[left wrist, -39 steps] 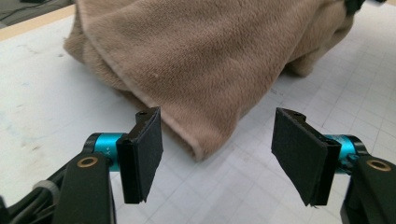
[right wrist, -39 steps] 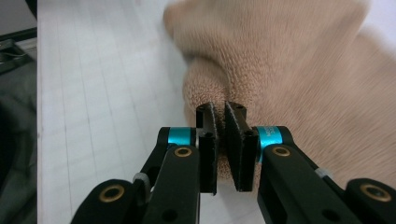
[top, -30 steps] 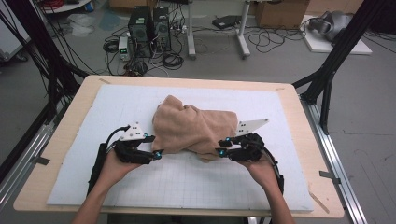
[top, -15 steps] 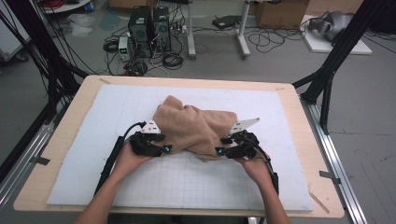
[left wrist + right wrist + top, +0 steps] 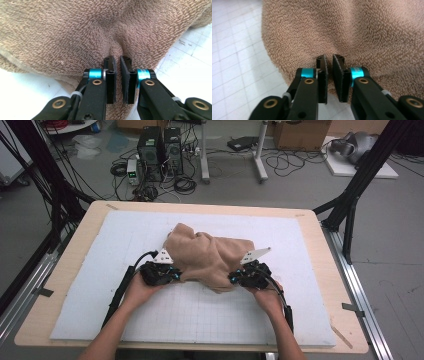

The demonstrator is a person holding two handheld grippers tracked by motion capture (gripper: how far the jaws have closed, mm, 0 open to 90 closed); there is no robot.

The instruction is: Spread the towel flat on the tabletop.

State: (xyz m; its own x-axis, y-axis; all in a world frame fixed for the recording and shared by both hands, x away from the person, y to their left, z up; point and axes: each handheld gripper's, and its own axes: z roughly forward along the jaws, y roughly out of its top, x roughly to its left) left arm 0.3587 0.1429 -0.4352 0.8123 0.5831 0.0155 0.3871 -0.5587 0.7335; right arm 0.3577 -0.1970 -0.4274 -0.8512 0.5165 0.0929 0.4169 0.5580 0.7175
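Observation:
A crumpled tan terry towel [image 5: 210,255] lies heaped on the white gridded mat [image 5: 100,285]. My left gripper [image 5: 176,276] is at the towel's near left edge and my right gripper [image 5: 233,279] at its near right edge. In the left gripper view the jaws [image 5: 117,58] have just been closing and stand nearly together, pinching a puckered fold of towel [image 5: 75,32] at their tips. The right gripper's jaws [image 5: 329,58] have closed the same way on a fold of towel [image 5: 337,27]. A hand holds each gripper from the near side.
The mat covers a wooden table [image 5: 85,225] with bare mat to the left, right and in front of the towel. Black frame posts [image 5: 350,205] stand at the table's far corners. Computers and cables [image 5: 160,145] sit on the floor beyond.
Both hands have moved inward and down to the towel's near edge. Both pairs of jaws, open earlier, have closed on folds of the towel.

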